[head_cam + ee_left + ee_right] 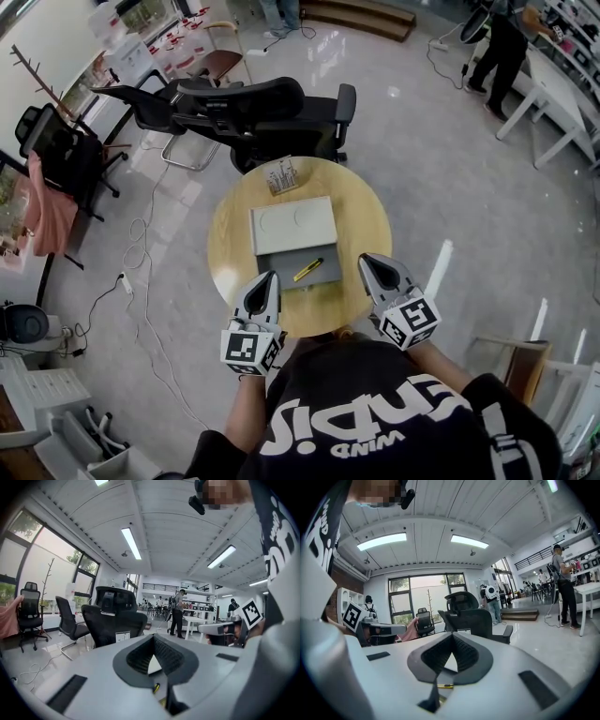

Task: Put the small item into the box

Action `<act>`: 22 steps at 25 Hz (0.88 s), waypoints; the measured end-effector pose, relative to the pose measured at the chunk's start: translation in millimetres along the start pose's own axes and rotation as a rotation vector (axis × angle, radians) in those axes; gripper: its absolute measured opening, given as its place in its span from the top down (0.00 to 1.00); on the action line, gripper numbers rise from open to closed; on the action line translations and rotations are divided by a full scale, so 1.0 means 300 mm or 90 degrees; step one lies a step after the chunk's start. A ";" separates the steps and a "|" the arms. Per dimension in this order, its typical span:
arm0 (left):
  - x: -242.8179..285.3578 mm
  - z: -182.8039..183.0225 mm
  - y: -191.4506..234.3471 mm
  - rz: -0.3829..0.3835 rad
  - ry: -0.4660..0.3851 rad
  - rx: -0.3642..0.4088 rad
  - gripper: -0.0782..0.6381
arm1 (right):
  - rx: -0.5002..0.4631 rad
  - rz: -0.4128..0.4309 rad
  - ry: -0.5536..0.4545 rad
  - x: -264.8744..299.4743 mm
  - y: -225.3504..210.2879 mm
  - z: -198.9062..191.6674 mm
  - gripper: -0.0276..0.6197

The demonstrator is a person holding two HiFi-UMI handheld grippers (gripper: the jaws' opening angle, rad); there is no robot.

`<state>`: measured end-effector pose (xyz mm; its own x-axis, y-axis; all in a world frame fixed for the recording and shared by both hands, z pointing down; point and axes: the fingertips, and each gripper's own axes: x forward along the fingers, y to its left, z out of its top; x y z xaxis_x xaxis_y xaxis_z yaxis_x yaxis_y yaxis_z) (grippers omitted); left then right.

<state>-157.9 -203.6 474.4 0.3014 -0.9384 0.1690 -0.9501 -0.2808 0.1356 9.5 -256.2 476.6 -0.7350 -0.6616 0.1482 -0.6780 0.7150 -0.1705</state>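
From where I stand, the job looks as good as done. The grey box (298,274) sits open in the middle of the round wooden table (367,211), its pale lid (292,226) folded back on the far side. The small item (307,270), a yellow-and-black stick that may be a utility knife, lies slantwise inside the darker tray. Neither tong touches it. The left gripper (266,281) hangs over the near edge of the table just left of the box, with its jaws pressed together on nothing. The right gripper (378,267) hovers at the box's right side, also closed and empty. I judge that nothing of the placing is left. The lid might yet be shut, though the task does not ask for it. A black office chair (253,108) stands beyond the table.
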 end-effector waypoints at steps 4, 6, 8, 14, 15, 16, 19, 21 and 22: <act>0.001 0.013 -0.023 -0.003 -0.001 0.001 0.88 | -0.001 0.000 0.000 -0.012 -0.001 0.001 0.96; 0.001 0.018 -0.026 0.001 -0.002 0.000 0.88 | 0.000 0.001 -0.002 -0.016 -0.001 0.001 0.96; 0.001 0.016 -0.029 0.004 -0.001 -0.002 0.88 | 0.000 0.002 -0.003 -0.019 -0.001 0.001 0.96; -0.007 0.014 -0.040 0.011 0.000 -0.009 0.88 | -0.003 0.009 -0.005 -0.025 0.006 0.004 0.96; -0.008 0.016 -0.042 0.011 0.000 -0.009 0.88 | -0.003 0.011 -0.005 -0.025 0.008 0.005 0.96; -0.009 0.017 -0.043 0.010 0.000 -0.009 0.88 | -0.003 0.012 -0.005 -0.024 0.011 0.006 0.96; -0.012 0.016 -0.043 0.011 0.000 -0.008 0.88 | -0.006 0.016 -0.005 -0.020 0.017 0.004 0.96; -0.013 0.018 -0.043 0.011 0.000 -0.009 0.88 | -0.008 0.018 -0.004 -0.019 0.021 0.004 0.96; -0.014 0.019 -0.043 0.011 0.000 -0.010 0.88 | -0.008 0.019 -0.003 -0.018 0.023 0.005 0.96</act>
<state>-147.3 -197.1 466.4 0.2843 -0.9432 0.1721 -0.9540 -0.2607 0.1478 8.9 -248.1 473.1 -0.7553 -0.6406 0.1385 -0.6554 0.7376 -0.1626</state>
